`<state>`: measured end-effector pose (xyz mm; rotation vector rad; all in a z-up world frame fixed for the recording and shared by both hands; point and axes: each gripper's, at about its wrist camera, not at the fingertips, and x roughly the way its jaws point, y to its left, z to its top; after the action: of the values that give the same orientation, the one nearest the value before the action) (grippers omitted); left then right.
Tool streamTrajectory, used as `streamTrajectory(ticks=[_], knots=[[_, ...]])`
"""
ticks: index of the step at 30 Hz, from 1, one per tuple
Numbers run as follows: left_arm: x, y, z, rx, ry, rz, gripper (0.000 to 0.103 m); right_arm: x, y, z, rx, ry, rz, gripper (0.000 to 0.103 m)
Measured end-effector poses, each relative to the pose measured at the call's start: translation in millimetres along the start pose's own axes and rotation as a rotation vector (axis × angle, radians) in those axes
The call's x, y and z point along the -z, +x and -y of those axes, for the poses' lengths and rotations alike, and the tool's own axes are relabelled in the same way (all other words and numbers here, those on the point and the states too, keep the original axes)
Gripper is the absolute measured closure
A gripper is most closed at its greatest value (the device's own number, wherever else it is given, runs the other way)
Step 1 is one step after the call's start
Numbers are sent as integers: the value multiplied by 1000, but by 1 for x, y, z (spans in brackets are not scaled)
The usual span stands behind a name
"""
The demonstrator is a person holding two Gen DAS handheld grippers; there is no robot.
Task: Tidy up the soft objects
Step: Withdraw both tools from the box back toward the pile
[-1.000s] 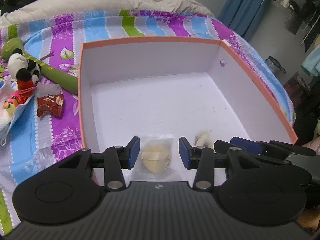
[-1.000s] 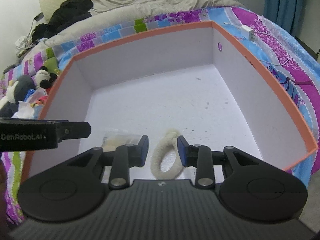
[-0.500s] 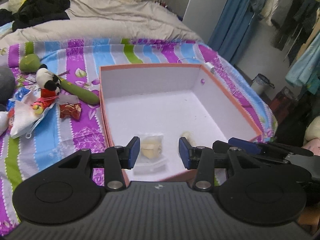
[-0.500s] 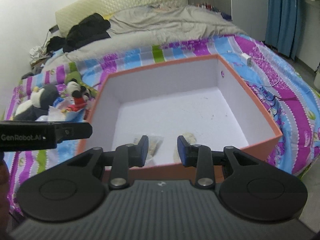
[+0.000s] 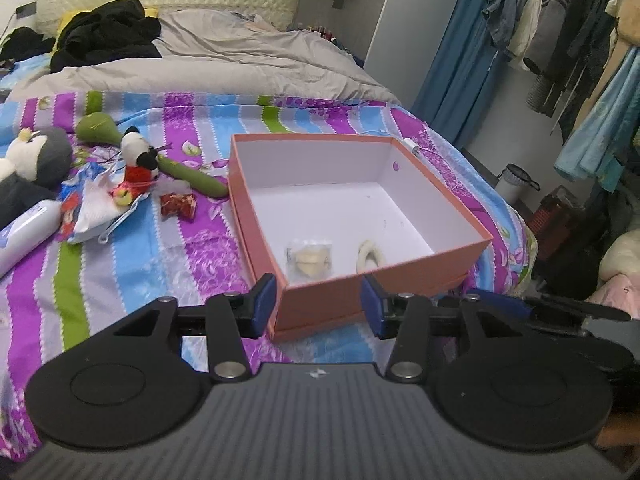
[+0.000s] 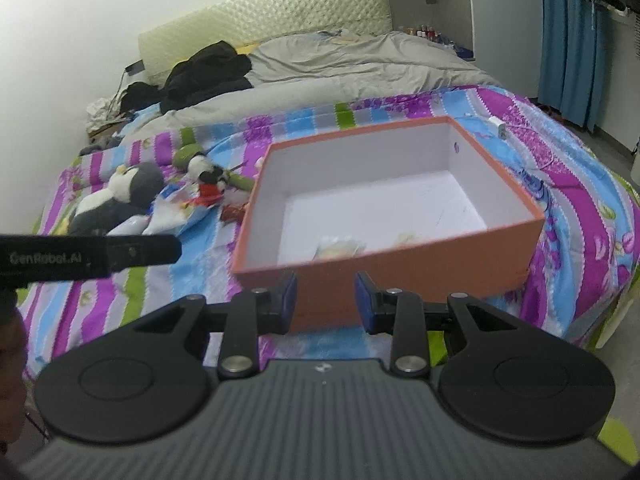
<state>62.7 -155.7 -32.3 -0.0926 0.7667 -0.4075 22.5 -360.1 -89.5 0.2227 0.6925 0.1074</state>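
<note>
An orange box (image 5: 440,196) (image 6: 500,184) with a white inside sits on the striped bedspread. In it lie a clear bag with a cream soft piece (image 5: 310,258) (image 6: 340,249) and a cream ring (image 5: 372,258). Left of the box lie a small panda toy (image 5: 138,160) (image 6: 206,176), a green plush stick (image 5: 192,178), a red wrapper (image 5: 178,206) and a grey penguin plush (image 5: 32,164) (image 6: 120,196). My left gripper (image 5: 318,306) hangs in front of the box, its jaws opening with nothing between them. My right gripper (image 6: 326,298) is open and empty, also short of the box.
A white bottle (image 5: 24,232) and crumpled printed paper (image 5: 92,204) lie at the left. A grey duvet (image 5: 240,64) and black clothes (image 5: 104,36) cover the far bed. Hanging clothes (image 5: 568,40) and a blue curtain (image 6: 572,40) stand at the right. A white charger (image 6: 498,126) lies behind the box.
Both grippers have pulled back and up out of the box, leaving the bagged piece and the ring inside. The left jaws stand a little wider.
</note>
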Motion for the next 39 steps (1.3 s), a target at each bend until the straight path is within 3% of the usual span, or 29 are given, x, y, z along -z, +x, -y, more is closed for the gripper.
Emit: streamTrajectory(ticks=[15, 28, 39], knots=[[51, -65, -34, -89, -80, 75, 41, 36, -21, -47, -87, -57, 4, 68], [83, -111, -78, -243, -126, 109, 40, 48, -7, -104, -227, -122, -9, 68], [104, -105, -115, -313, -219, 98, 41, 57, 20, -125, -277, -155, -45, 68]])
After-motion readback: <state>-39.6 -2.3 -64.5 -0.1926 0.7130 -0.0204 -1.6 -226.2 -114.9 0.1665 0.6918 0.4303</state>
